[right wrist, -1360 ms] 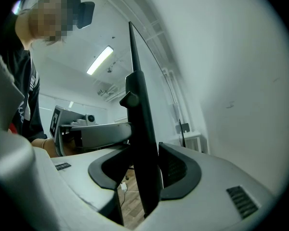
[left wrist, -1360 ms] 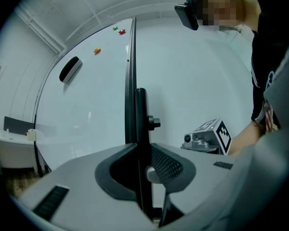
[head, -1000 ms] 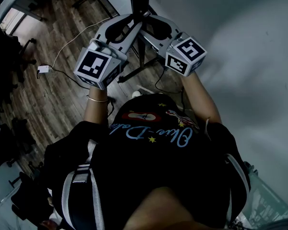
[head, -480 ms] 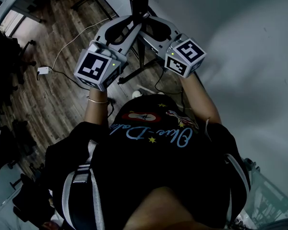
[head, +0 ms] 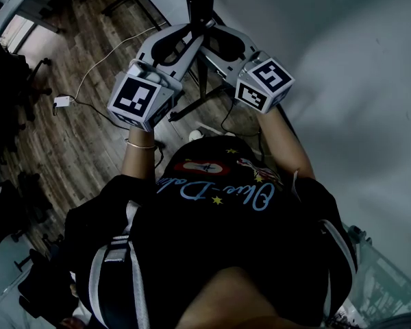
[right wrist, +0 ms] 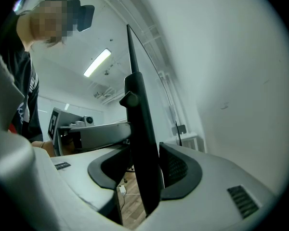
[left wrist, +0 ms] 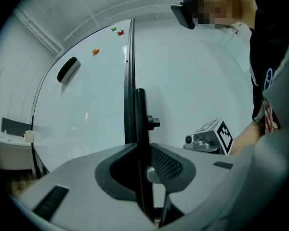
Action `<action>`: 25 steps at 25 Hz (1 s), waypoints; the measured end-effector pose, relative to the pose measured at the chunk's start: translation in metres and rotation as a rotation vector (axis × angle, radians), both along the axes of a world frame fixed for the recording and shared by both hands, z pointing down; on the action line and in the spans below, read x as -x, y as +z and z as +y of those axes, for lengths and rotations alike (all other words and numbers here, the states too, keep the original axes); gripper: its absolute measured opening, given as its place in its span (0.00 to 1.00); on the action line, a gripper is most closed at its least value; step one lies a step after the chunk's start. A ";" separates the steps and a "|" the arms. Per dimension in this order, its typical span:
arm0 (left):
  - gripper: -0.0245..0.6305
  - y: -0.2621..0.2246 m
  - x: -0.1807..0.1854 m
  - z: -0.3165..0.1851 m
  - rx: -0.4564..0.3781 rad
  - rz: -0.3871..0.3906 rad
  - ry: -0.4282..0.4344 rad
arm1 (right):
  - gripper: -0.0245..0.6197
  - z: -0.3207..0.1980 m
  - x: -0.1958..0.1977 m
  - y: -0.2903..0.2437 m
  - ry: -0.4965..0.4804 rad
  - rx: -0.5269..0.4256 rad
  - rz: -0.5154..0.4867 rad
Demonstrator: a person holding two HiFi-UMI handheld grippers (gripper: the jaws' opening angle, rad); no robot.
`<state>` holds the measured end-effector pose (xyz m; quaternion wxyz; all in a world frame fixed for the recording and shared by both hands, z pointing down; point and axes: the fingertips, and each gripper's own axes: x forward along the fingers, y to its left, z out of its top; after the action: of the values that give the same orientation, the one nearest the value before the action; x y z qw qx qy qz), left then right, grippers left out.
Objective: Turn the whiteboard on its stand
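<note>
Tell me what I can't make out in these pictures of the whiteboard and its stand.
Stand feet: head view, partly behind the left tool and right tool, and dark.
Whiteboard bottom edge: left gripper view, covered by that tool's body.
Coloured dots on the board: left gripper view, too small to identify.
Black post below the jaws: right gripper view, cut off by the tool's body.

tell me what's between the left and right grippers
The dark upright bar at the whiteboard's edge. The left gripper and right gripper each clamp it, as both gripper views show.
</note>
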<state>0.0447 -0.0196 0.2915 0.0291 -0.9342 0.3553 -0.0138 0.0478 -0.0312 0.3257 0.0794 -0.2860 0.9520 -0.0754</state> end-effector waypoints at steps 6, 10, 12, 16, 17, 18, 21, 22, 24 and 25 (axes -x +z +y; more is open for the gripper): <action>0.19 0.001 0.000 0.000 -0.012 -0.008 0.012 | 0.34 0.000 0.001 0.001 -0.001 -0.007 0.010; 0.19 0.000 0.000 0.000 -0.013 0.005 0.007 | 0.34 0.000 0.001 0.001 0.001 -0.009 0.008; 0.19 0.000 0.000 0.000 -0.017 -0.002 0.005 | 0.34 0.000 0.002 0.002 0.001 -0.018 0.030; 0.19 0.000 0.000 0.000 -0.016 -0.011 0.003 | 0.34 -0.001 0.002 0.005 -0.006 -0.014 0.048; 0.19 0.000 0.000 0.000 -0.015 -0.014 0.003 | 0.34 0.000 0.002 0.006 -0.007 -0.010 0.049; 0.19 0.000 0.000 0.000 -0.013 -0.015 0.003 | 0.34 0.000 0.002 0.006 -0.007 -0.007 0.049; 0.19 0.000 0.001 0.001 -0.009 -0.021 0.004 | 0.34 0.001 0.002 0.005 -0.005 -0.003 0.046; 0.19 0.001 0.001 0.001 -0.010 -0.026 0.003 | 0.34 0.001 0.001 0.005 -0.004 0.001 0.045; 0.19 0.003 0.002 0.002 -0.012 -0.036 0.003 | 0.34 0.001 0.000 0.003 -0.004 0.001 0.037; 0.19 0.003 0.002 0.003 -0.011 -0.038 0.003 | 0.34 0.001 -0.001 0.003 -0.004 -0.002 0.033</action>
<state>0.0423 -0.0170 0.2947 0.0409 -0.9342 0.3533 -0.0294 0.0488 -0.0301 0.3283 0.0639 -0.2853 0.9537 -0.0698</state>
